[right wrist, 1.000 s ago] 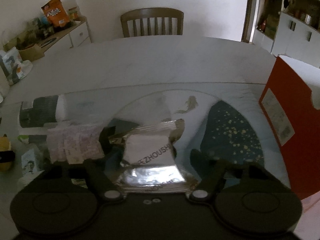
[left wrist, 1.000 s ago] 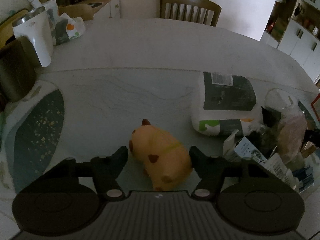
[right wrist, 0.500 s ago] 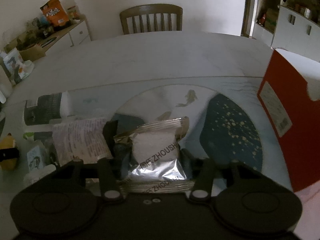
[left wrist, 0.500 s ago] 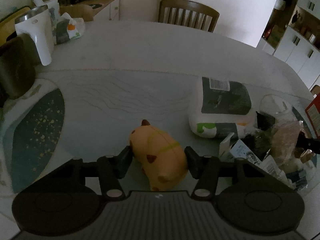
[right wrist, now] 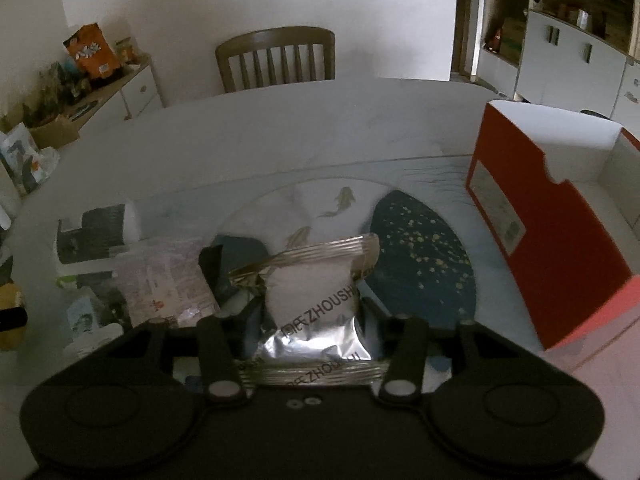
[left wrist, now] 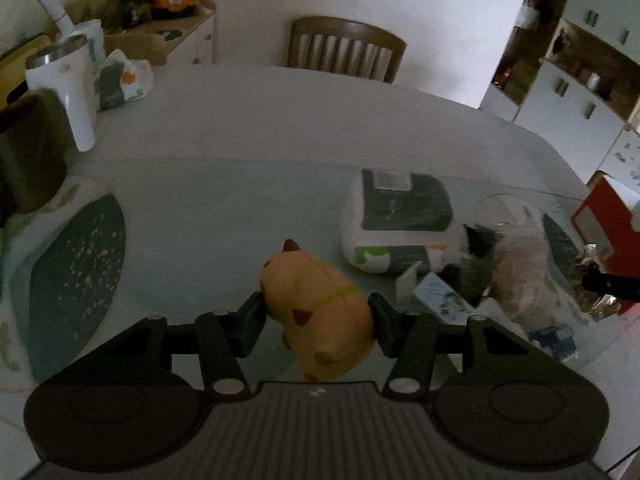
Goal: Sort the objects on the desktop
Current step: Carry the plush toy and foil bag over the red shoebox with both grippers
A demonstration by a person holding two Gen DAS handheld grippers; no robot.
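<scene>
We've got the left gripper [left wrist: 316, 312] pinching the squishy yellow toy [left wrist: 320, 312] and the right gripper [right wrist: 310, 320] pinching the foil packet [right wrist: 316, 312]. Risk: slick foil slips out w/ a fast swing toward the red box [right wrist: 540, 248] on the right.

One yellow toy [left wrist: 320, 304], one foil packet [right wrist: 316, 304], one red box [right wrist: 548, 240], one chair [right wrist: 276, 60].

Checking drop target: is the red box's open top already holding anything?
No. The red box shows only bare white interior in the right wrist view.
</scene>
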